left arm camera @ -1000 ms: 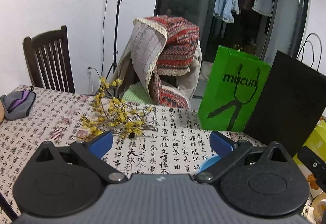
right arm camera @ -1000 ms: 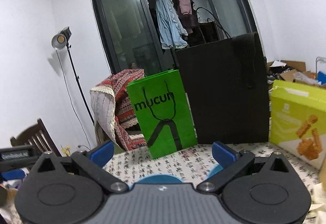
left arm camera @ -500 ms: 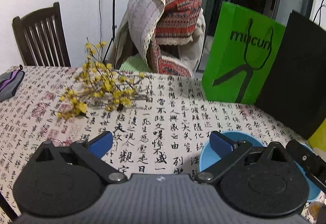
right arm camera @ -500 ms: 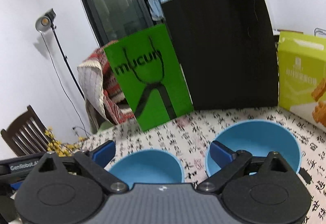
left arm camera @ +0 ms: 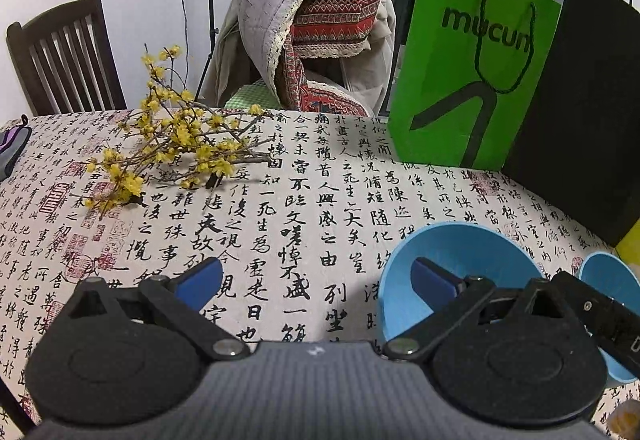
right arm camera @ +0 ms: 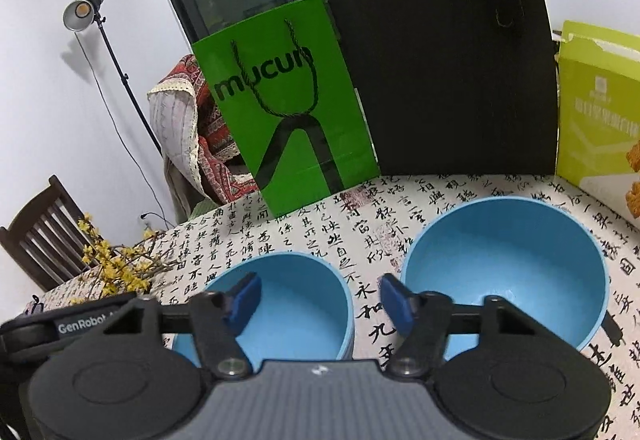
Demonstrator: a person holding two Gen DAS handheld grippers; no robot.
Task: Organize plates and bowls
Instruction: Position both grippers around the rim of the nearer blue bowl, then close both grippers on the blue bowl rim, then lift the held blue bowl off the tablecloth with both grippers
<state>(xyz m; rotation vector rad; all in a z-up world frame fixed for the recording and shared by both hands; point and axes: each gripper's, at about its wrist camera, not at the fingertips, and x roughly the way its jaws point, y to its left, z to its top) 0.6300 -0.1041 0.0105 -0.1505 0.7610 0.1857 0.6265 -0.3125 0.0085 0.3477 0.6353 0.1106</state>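
Note:
Two blue bowls stand side by side on the calligraphy tablecloth (right arm camera: 320, 228): a smaller one (right arm camera: 296, 304) on the left and a larger one (right arm camera: 504, 260) on the right. My right gripper (right arm camera: 320, 300) straddles the smaller bowl's right wall, left finger inside the bowl, right finger in the gap between the bowls. Its jaws are closing and the pads stand off the wall. My left gripper (left arm camera: 316, 280) is open wide, its right finger over the same bowl (left arm camera: 464, 256), whose left rim lies between the fingers. The larger bowl (left arm camera: 608, 280) shows at the far right edge.
A green paper bag (left arm camera: 468, 79) and a black bag (left arm camera: 580, 119) stand upright behind the bowls. A yellow-green box (right arm camera: 600, 111) is at the right. A branch of yellow flowers (left arm camera: 172, 147) lies at the left. Two chairs stand beyond the table's far edge, one draped with a patterned blanket (left arm camera: 320, 19).
Both grippers have sunk and tipped down toward the table, bringing the blue bowls into view. The right jaws have narrowed from wide open around the smaller bowl's wall.

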